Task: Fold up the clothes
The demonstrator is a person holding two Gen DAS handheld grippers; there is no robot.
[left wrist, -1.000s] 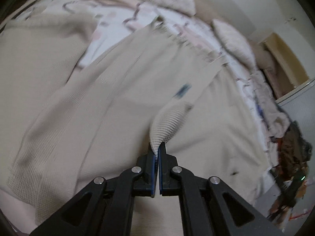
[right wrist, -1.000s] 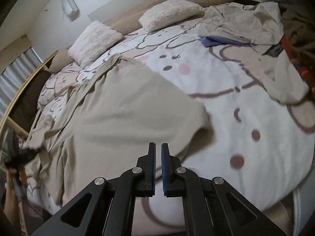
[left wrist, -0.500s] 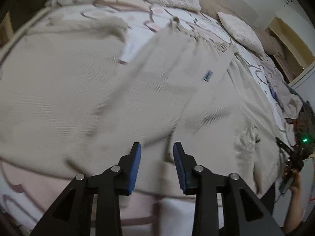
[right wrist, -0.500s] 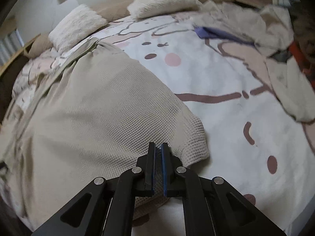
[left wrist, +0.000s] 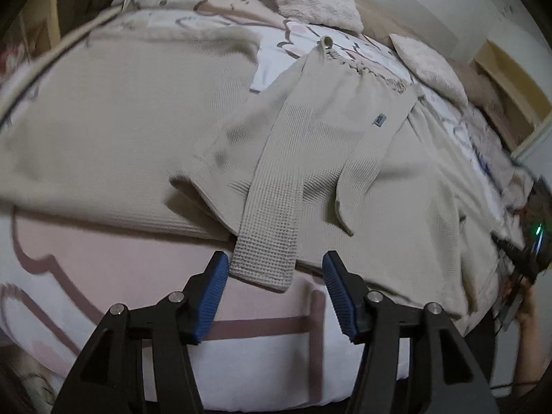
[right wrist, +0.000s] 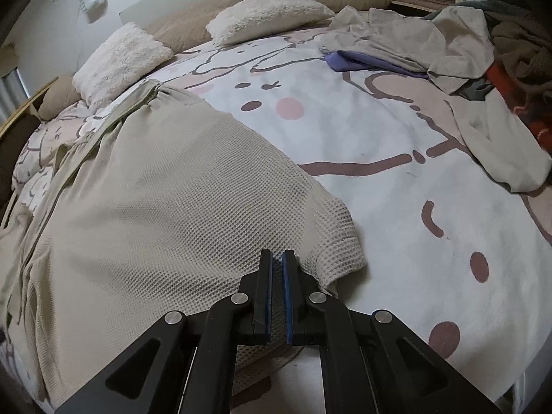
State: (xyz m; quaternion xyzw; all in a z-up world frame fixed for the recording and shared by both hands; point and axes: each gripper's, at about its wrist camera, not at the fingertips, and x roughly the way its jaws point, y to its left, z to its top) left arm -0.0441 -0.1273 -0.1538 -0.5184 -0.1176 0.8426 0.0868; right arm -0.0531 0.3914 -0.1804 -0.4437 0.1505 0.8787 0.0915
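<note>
I can't read any text; the small dark tag [left wrist: 380, 119] on the beige waffle garment [left wrist: 321, 158] is too blurred.

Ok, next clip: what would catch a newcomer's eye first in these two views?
A big beige waffle-knit garment sprawls across the near half of a bed with a cartoon-print duvet. In the left wrist view its belt-like strap ends between the jaws of the left gripper, which are opening. The right gripper is shut on the garment's near corner, and a heap of unfolded clothes waits at far right.
</note>
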